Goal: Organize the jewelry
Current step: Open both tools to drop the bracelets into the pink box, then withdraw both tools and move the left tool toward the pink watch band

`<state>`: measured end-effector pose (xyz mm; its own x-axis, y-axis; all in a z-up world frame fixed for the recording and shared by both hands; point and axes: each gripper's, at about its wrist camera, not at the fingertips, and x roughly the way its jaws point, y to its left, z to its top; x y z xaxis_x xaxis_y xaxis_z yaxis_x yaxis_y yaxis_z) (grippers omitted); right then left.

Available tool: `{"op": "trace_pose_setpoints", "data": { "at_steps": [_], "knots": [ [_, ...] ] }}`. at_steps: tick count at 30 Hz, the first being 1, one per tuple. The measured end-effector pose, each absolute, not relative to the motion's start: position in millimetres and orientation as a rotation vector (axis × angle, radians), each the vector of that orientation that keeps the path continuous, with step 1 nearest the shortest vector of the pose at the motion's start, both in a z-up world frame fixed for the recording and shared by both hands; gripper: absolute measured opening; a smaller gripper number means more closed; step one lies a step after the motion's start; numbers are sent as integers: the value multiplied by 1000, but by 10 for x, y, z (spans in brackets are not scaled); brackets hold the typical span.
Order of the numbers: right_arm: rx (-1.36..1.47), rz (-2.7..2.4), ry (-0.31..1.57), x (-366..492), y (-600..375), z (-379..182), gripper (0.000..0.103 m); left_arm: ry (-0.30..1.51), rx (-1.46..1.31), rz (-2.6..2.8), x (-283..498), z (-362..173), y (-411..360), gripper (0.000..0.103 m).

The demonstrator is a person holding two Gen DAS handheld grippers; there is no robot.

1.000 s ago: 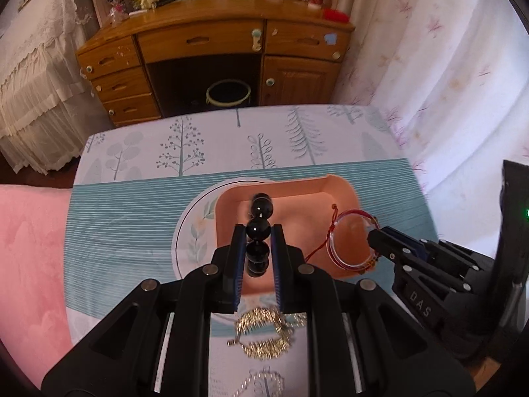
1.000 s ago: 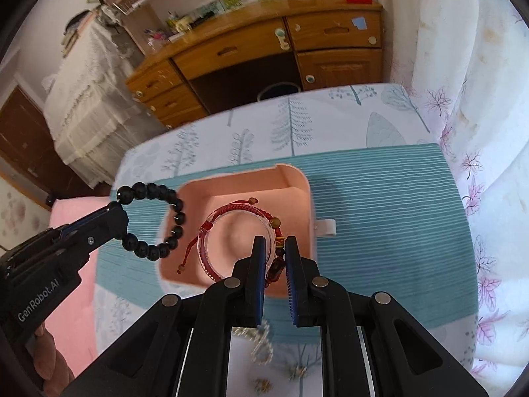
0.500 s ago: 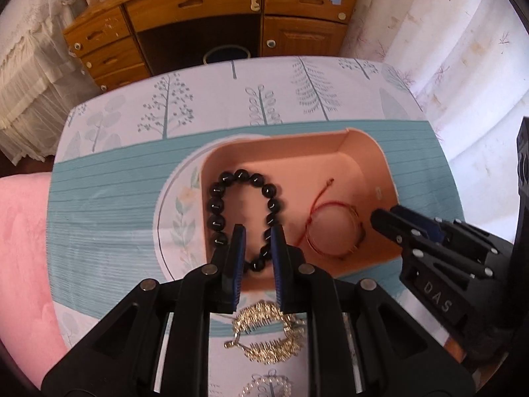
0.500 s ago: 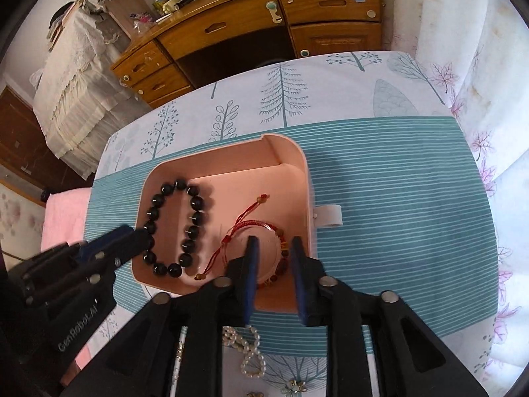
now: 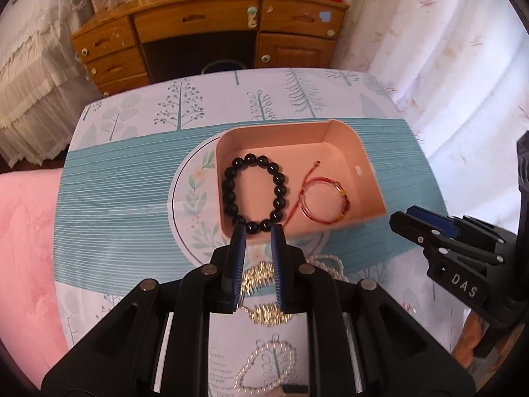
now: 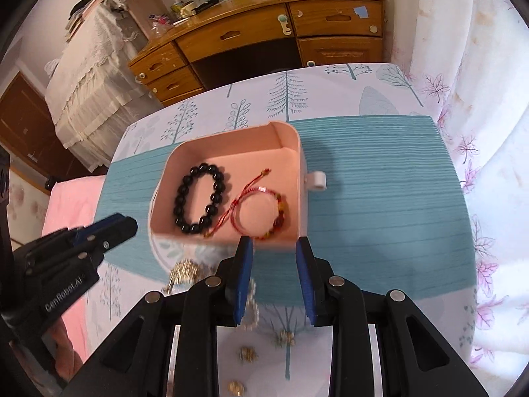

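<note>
A pink box (image 5: 370,178) (image 6: 302,178) stands open on the table. In it lie a black bead bracelet (image 5: 253,193) (image 6: 198,203) on the left and a red string bracelet (image 5: 325,203) (image 6: 264,213) on the right. My left gripper (image 5: 258,231) is open and empty at the box's near edge, above a gold chain (image 5: 264,311). My right gripper (image 6: 274,243) is open and empty at the box's near right edge. The right gripper also shows in the left wrist view (image 5: 401,223), and the left gripper in the right wrist view (image 6: 127,226).
Pearl strands (image 5: 264,364) and small gold earrings (image 6: 248,354) lie on the cloth near me. The table carries a teal striped mat (image 6: 380,205). A wooden desk (image 5: 205,33) stands behind the table, a pink bed (image 5: 23,248) at left, curtains at right.
Both grippers lowered their bracelets into the box, opened and let go, then drew back toward me. The right gripper's jaws are wider than half a second ago.
</note>
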<state>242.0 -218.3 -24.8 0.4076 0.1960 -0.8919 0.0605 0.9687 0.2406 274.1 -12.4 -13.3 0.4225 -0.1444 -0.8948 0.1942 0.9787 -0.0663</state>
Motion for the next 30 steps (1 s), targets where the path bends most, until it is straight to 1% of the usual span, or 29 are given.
{"op": "trace_pose_setpoints", "data": {
  "at_steps": [5, 8, 13, 19, 21, 23, 30],
  "knots": [
    [211, 117, 1150, 2031, -2154, -120, 27, 1142, 81, -227, 2432, -113, -55, 13],
    [185, 129, 1148, 1800, -2120, -77, 28, 1170, 28, -224, 2271, -151, 61, 13],
    [178, 154, 1144, 1393, -2094, -25, 28, 1154, -40, -203, 1957, -162, 249, 13],
    [151, 190, 1152, 929, -2031, -17, 29, 1151, -24, -226, 1586, -142, 294, 13],
    [149, 193, 1155, 830, -2029, -26, 30, 1153, -43, -248, 1481, -145, 305, 13],
    [139, 192, 1152, 715, -2023, -24, 34, 1150, -56, -253, 1388, -150, 321, 13],
    [144, 192, 1165, 580, -2067, -27, 35, 1180, 34, -260, 1117, -268, 248, 13]
  ]
}}
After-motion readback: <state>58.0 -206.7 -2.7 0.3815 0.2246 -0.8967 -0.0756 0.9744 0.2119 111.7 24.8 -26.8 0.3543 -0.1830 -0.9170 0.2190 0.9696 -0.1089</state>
